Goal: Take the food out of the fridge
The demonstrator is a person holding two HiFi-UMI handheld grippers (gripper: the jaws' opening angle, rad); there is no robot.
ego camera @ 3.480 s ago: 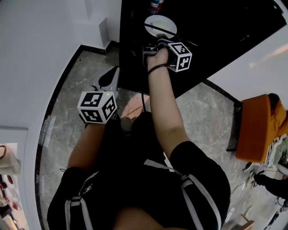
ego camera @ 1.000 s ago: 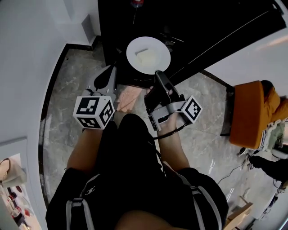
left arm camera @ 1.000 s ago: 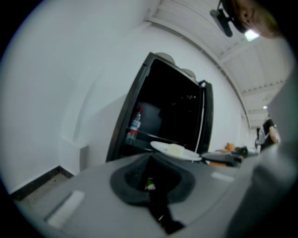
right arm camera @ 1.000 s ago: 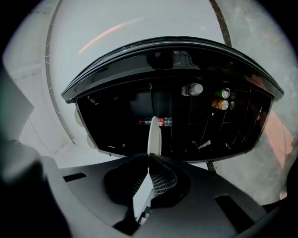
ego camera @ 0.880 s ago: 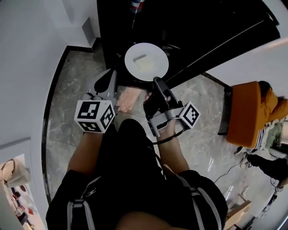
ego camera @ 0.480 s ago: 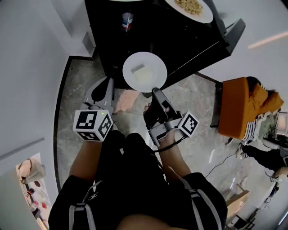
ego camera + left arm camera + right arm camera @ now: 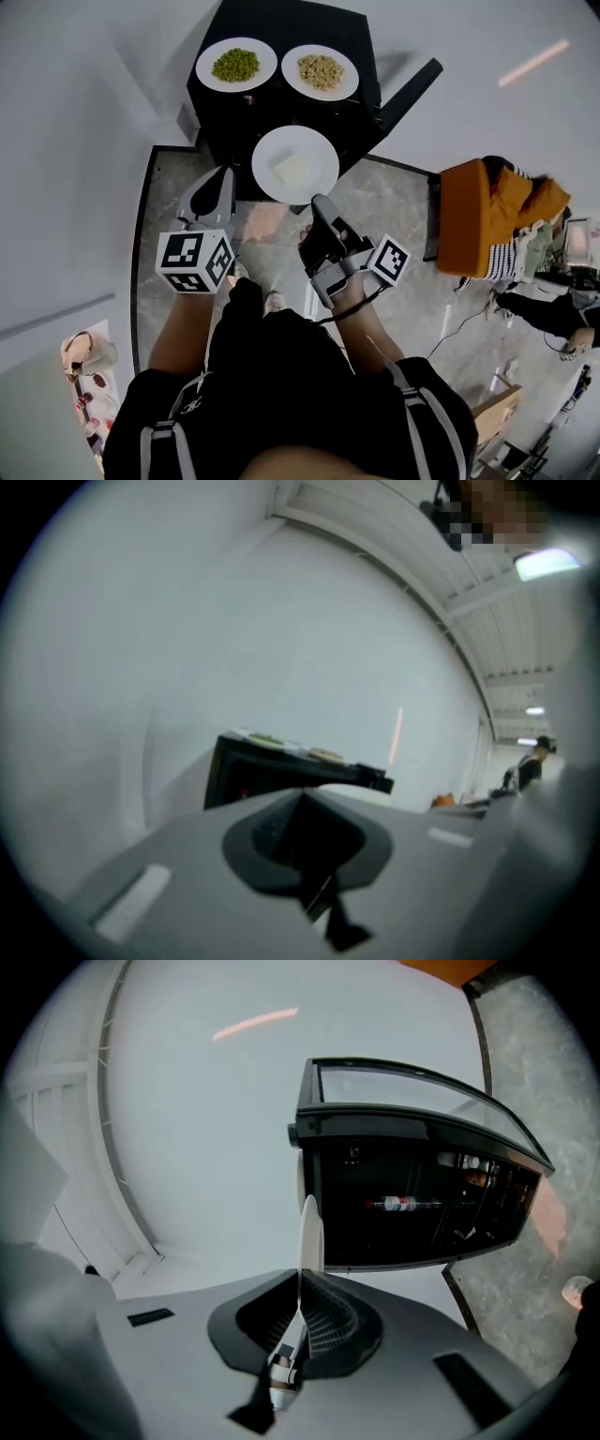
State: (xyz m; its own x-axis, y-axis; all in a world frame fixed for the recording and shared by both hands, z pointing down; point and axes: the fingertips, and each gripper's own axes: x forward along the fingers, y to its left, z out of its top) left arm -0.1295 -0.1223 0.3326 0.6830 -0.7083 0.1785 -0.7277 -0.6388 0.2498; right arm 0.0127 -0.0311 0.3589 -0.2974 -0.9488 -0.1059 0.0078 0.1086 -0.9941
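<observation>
Two plates sit on top of the black fridge (image 7: 281,21), one of green food (image 7: 207,69) and one of brownish food (image 7: 348,83); its door (image 7: 409,84) stands open to the right, and an orange seat (image 7: 473,220) is beyond. The right gripper (image 7: 317,200) pinches the near rim of the white plate (image 7: 267,155), which carries a pale block (image 7: 292,170) and hangs in front of the fridge. The left gripper (image 7: 223,173), its fingers pressed together on nothing, is just to the plate's left. The right gripper view shows the plate only edge-on, and what the block is cannot be told.
</observation>
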